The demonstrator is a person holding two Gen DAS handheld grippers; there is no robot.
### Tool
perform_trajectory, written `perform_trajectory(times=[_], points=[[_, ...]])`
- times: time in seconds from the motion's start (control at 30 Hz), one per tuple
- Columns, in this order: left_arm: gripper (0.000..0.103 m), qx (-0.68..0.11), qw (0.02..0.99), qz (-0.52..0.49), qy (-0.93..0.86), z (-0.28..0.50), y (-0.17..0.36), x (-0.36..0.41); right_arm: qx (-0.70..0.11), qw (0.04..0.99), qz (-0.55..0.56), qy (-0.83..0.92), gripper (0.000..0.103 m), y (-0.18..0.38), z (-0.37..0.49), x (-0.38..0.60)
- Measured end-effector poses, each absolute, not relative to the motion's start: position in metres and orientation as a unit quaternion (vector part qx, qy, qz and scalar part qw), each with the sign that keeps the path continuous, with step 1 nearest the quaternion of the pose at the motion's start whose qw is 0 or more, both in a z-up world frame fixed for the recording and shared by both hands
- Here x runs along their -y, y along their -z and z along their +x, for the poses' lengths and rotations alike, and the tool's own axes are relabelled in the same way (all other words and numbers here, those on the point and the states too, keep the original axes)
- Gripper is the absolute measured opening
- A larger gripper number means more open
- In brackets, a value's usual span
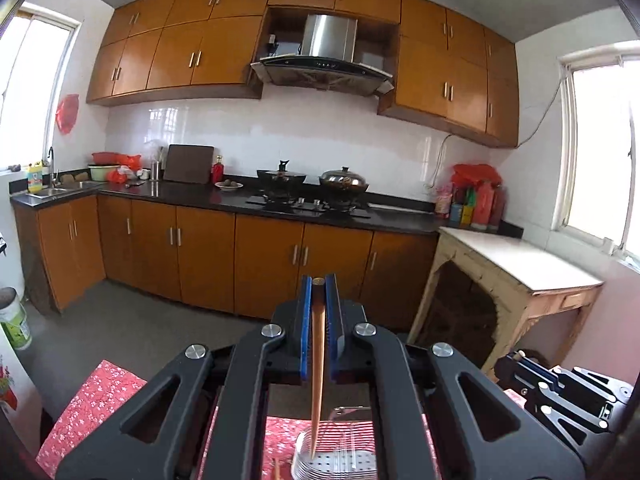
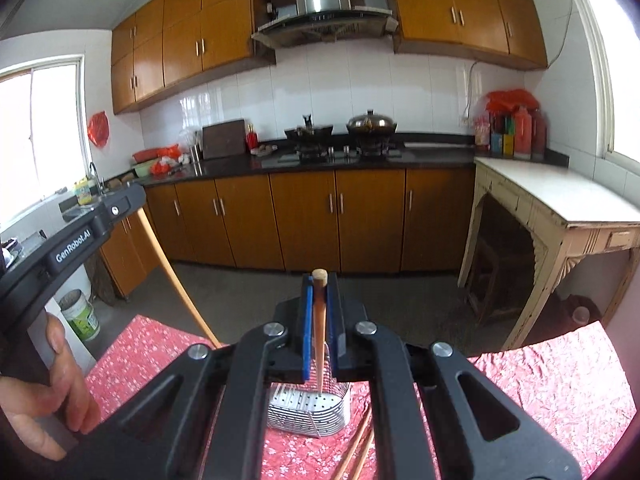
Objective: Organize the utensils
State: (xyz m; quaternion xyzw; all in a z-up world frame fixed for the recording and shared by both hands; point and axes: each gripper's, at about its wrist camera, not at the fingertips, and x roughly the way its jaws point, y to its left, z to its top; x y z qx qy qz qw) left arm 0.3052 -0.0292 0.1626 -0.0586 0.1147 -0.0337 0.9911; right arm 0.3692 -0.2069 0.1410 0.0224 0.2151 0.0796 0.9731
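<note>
My left gripper (image 1: 318, 285) is shut on a wooden chopstick (image 1: 318, 360). It hangs tip-down into a wire-and-steel utensil basket (image 1: 340, 462) on the red floral tablecloth (image 1: 92, 408). My right gripper (image 2: 319, 280) is shut on a second wooden chopstick (image 2: 319, 336), whose tip hangs over the same basket (image 2: 310, 410). In the right wrist view the left gripper (image 2: 134, 197) reaches in from the left with its chopstick (image 2: 172, 276) slanting down. A few loose chopsticks (image 2: 360, 446) lie on the cloth beside the basket. The right gripper (image 1: 517, 359) shows low at the right of the left wrist view.
A person's hand (image 2: 48, 400) grips the left tool's handle. Beyond the table edge is grey floor, then orange cabinets and a black counter (image 2: 360, 158) with a stove and two pots. A worn cream side table (image 2: 560, 208) stands at right. A white bucket (image 2: 80, 314) sits on the floor at left.
</note>
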Motion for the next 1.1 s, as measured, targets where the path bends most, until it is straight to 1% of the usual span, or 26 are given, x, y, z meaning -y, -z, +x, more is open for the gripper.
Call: perform_trajectory(times=[0.23,0.27,0.3,0.33,0.37,0.4,0.43,0.5,0.6,0.67,0.8,0.83,0.97,1.1], points=[[0.007,-0.151,0.987,-0.051,0.032,0.324,-0.144,0.024,-0.236,0.966,0.037,-0.100,0.009,-0.112,0.392,0.217],[0.007,-0.151,0.987,-0.050,0.031,0.323,-0.143,0.020,-0.232,0.968,0.035,-0.094,0.014,-0.110,0.390,0.219],[0.007,-0.153,0.987,-0.049,0.030,0.322,-0.143,0.016,-0.227,0.970,0.030,-0.084,0.027,-0.110,0.388,0.221],[0.009,-0.155,0.986,-0.050,0.028,0.322,-0.144,0.013,-0.222,0.972,0.028,-0.077,0.033,-0.109,0.386,0.223],[0.011,-0.157,0.986,-0.054,0.026,0.320,-0.144,0.007,-0.218,0.973,0.030,-0.069,0.035,-0.108,0.384,0.228],[0.018,-0.159,0.985,-0.058,0.024,0.318,-0.143,0.002,-0.218,0.973,0.036,-0.062,0.035,-0.107,0.382,0.233],[0.031,-0.160,0.985,-0.061,0.021,0.316,-0.142,-0.003,-0.218,0.973,0.043,-0.059,0.035,-0.106,0.380,0.239],[0.045,-0.158,0.985,-0.066,0.011,0.308,-0.140,-0.015,-0.218,0.973,0.055,-0.045,0.035,-0.105,0.375,0.251],[0.046,-0.160,0.985,-0.059,0.001,0.299,-0.135,-0.028,-0.218,0.974,0.063,-0.017,0.035,-0.098,0.367,0.272],[0.049,-0.162,0.986,-0.051,-0.006,0.288,-0.129,-0.036,-0.224,0.972,0.071,-0.002,0.035,-0.090,0.361,0.287],[0.061,-0.169,0.985,-0.040,-0.024,0.258,-0.104,-0.059,-0.249,0.965,0.075,0.027,0.035,-0.059,0.343,0.310],[0.063,-0.177,0.983,-0.043,-0.024,0.251,-0.094,-0.066,-0.256,0.963,0.076,0.030,0.035,-0.049,0.340,0.314],[0.064,-0.219,0.974,-0.042,-0.025,0.234,-0.048,-0.081,-0.304,0.948,0.082,0.038,0.035,0.004,0.328,0.325],[0.064,-0.264,0.964,-0.026,-0.018,0.224,0.000,-0.080,-0.352,0.933,0.077,0.028,0.035,0.057,0.320,0.319]])
